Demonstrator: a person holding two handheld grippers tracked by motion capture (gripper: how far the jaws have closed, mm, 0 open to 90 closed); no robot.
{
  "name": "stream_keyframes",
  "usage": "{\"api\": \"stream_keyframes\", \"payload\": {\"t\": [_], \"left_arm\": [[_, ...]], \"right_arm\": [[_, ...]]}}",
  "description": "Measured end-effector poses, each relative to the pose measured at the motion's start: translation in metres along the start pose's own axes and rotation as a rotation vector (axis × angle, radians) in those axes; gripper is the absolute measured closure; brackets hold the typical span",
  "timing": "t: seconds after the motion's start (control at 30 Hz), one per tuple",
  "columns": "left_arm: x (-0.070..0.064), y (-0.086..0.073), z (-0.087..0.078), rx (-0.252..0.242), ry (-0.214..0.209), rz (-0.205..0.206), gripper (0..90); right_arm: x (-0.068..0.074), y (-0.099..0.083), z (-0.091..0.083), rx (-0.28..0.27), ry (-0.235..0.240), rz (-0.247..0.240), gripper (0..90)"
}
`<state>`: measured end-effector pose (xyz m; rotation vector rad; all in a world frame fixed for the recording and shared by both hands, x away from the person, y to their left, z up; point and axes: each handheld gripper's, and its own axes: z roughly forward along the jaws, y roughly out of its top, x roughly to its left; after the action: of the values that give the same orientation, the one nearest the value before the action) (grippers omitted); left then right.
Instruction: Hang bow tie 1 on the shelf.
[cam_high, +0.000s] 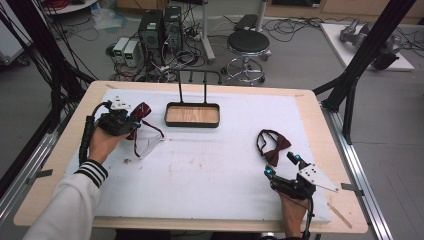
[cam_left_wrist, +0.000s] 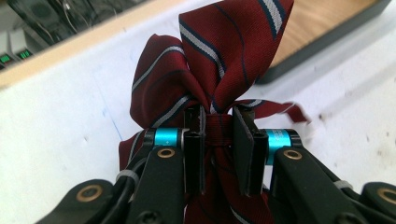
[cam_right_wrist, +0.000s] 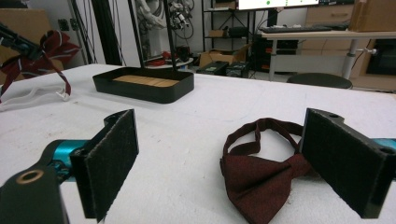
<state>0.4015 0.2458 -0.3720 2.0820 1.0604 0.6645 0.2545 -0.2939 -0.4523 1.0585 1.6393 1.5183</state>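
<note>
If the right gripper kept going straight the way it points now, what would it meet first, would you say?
Most likely the plain bow tie: it lies on the white mat just ahead of the open right gripper, nearer the right-hand jaw. Depth is hard to judge.

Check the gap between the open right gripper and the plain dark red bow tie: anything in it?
Nothing. In the high view, only bare white table cover separates the right gripper from the plain bow tie; the right gripper view agrees.
</note>
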Motion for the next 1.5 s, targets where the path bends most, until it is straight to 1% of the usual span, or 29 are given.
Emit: {"api": "stream_keyframes", "payload": {"t": [0.13,0.27,0.33,0.5,0.6,0.7,0.97,1.07,1.13,1.33,1.5], "left_arm": [[0.002,0.002,-0.005,-0.066,0.005,-0.019,75.2],[0.001,0.004,-0.009,-0.107,0.021,-0.004,75.2],[0.001,0.006,-0.010,-0.126,0.015,-0.005,75.2],[0.001,0.013,-0.014,-0.170,0.016,-0.005,75.2],[0.001,0.019,-0.017,-0.189,0.013,-0.002,75.2],[0.002,0.025,-0.020,-0.206,0.015,-0.012,75.1],[0.005,0.036,-0.023,-0.259,-0.002,-0.040,75.1],[0.005,0.041,-0.023,-0.275,-0.010,-0.048,75.2],[0.005,0.044,-0.022,-0.277,-0.010,-0.042,75.2],[0.006,0.054,-0.018,-0.307,-0.020,-0.045,75.1],[0.008,0.063,-0.013,-0.324,-0.036,-0.057,75.1]], "right_arm": [[0.000,0.000,0.000,0.000,-0.001,0.001,10.8],[0.000,0.000,0.000,0.001,0.000,-0.001,10.7],[0.000,0.000,0.000,0.001,0.000,-0.001,10.8],[0.000,0.000,0.000,0.001,0.000,-0.001,10.7],[0.000,0.000,0.000,0.001,0.000,0.001,10.7],[0.000,0.000,0.000,0.001,0.000,0.001,10.7],[0.000,0.000,0.000,0.001,0.001,0.002,10.7],[0.000,0.000,0.000,0.001,0.001,0.003,10.8],[0.000,0.000,0.000,0.001,0.000,0.004,10.7],[0.000,0.000,0.000,0.000,0.000,0.003,10.7],[0.000,0.000,-0.001,-0.001,0.001,0.006,10.7]]}}
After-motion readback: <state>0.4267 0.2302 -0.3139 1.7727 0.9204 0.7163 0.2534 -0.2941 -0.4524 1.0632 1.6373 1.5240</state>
